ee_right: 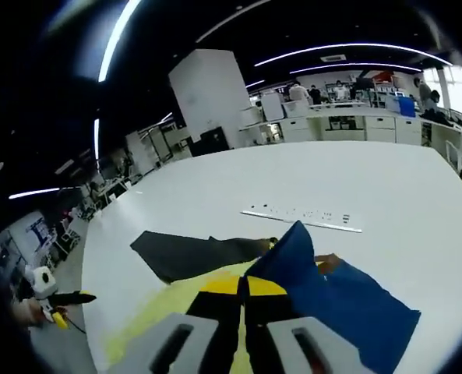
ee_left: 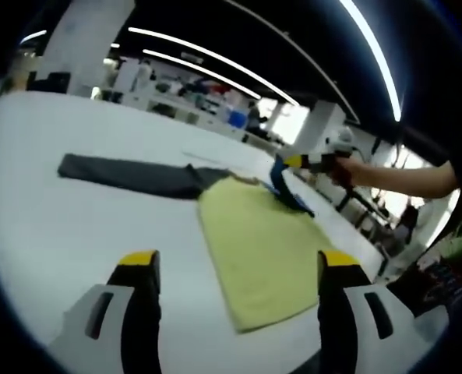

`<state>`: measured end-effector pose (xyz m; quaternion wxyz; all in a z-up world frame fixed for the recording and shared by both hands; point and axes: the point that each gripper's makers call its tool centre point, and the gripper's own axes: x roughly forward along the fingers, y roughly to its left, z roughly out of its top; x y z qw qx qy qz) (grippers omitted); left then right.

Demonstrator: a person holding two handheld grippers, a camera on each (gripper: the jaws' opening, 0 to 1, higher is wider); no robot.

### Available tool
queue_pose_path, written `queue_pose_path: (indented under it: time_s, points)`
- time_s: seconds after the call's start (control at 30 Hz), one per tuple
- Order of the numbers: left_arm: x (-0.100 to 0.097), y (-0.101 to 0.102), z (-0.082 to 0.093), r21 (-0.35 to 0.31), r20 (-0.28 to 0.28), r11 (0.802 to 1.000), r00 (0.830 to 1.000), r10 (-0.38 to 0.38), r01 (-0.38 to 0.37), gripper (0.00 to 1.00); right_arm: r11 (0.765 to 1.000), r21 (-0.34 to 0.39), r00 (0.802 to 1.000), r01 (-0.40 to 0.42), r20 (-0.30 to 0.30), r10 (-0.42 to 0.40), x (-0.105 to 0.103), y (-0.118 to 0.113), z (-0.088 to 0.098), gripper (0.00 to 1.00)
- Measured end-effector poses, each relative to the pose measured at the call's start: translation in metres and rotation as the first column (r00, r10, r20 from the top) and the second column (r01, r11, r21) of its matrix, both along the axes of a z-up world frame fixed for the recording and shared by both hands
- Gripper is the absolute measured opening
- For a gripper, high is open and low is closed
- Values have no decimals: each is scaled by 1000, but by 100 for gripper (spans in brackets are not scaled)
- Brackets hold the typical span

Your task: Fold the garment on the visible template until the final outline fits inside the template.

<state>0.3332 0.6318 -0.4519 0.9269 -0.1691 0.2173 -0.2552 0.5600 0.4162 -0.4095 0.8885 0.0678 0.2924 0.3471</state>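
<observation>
A yellow-green template (ee_left: 262,249) lies flat on the white table (ee_left: 75,234). The garment's dark grey part (ee_left: 129,175) stretches left from the template's far corner. Its blue part (ee_left: 289,195) is lifted at that corner by my right gripper (ee_left: 293,164), which a hand (ee_left: 347,167) holds. In the right gripper view my right gripper (ee_right: 242,284) is shut on the blue fabric (ee_right: 340,304), with the dark grey part (ee_right: 192,253) and the template (ee_right: 168,312) beyond and below it. My left gripper (ee_left: 238,261) hovers open over the template's near end, holding nothing.
A thin white strip with dark marks (ee_right: 301,214) lies on the table beyond the garment. A white pillar (ee_right: 211,93), workbenches and shelves (ee_right: 347,117) stand past the table's far edge. Chairs and equipment (ee_left: 386,210) line the table's right side.
</observation>
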Motion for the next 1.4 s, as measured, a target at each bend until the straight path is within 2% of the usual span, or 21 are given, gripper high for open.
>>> queue_pose_path:
  time_s: [0.27,0.57,0.8,1.0,1.2,1.3,1.4]
  points:
    - [2,1,1,-13,6,1000,1000,5,-5,78,996,8,997,-84,1,84,-3,54,-3,0]
    - [3,4,3,-22,12,1000,1000,13,-13,78,983,-41,983,-180,-29,179,-13,96,-25,0]
    - [5,9,2,-25,11,999,1000,21,-21,78,966,-95,970,-241,-69,235,-20,113,-55,0]
    - [6,11,0,-30,5,999,1000,29,-29,78,967,-104,968,-234,-115,222,-19,117,-78,0]
    - [7,12,0,-35,1,999,999,37,-37,78,962,-114,962,-248,-147,230,-23,124,-92,0]
    - [7,12,0,-33,3,999,999,38,-38,77,958,-133,961,-253,-151,233,-19,126,-102,0]
    - [8,13,0,-37,2,998,999,44,-44,77,961,-121,961,-249,-157,229,-18,130,-104,0]
